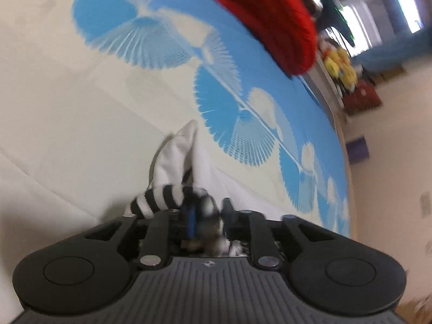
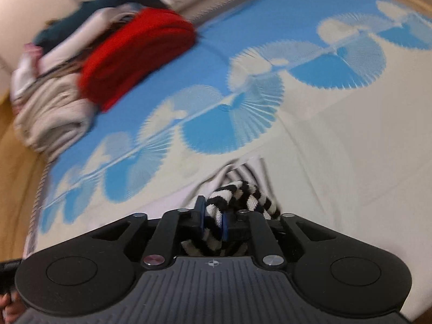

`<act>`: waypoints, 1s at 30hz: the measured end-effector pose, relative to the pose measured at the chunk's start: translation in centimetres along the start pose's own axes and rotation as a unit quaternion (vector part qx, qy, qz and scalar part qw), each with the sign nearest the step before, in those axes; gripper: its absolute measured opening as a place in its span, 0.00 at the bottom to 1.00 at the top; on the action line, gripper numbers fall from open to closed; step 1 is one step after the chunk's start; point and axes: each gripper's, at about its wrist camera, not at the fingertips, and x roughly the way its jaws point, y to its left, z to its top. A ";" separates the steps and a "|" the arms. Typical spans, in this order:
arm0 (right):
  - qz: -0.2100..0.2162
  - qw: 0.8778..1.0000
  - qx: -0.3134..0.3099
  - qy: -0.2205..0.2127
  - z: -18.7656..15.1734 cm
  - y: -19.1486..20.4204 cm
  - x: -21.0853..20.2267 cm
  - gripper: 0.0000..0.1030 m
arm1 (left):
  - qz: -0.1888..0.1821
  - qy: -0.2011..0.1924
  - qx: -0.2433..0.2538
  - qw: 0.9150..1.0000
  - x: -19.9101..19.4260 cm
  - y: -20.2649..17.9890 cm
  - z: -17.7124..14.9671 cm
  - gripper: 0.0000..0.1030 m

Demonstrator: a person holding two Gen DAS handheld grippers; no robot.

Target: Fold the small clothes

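Observation:
In the left wrist view a sock point(image 1: 172, 172), white with a black-and-white striped cuff, lies on the bedspread with its white end pointing away from me. Its cuff runs in between the fingers of my left gripper point(image 1: 209, 216). The jaws stand apart and the cloth between them is blurred and loose. In the right wrist view my right gripper point(image 2: 213, 220) is shut on a bunched striped sock cuff point(image 2: 243, 194), which fills the gap between the blue pads. White cloth point(image 2: 243, 167) spreads just beyond it. Whether both grippers have the same piece I cannot tell.
The bedspread point(image 1: 81, 94) is cream with blue fan shapes. A folded red knit point(image 2: 135, 51) lies on a pile of beige and white clothes point(image 2: 51, 116) at the bed's far left edge. The red knit point(image 1: 270, 19) is at the top of the left wrist view, with the bed's edge and the floor point(image 1: 391, 162) at the right.

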 end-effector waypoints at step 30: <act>0.112 0.990 0.055 -0.061 0.7 2.8 4.1 0.00 | -0.048 -0.098 0.123 0.986 2.2 -7.1 0.3 0.09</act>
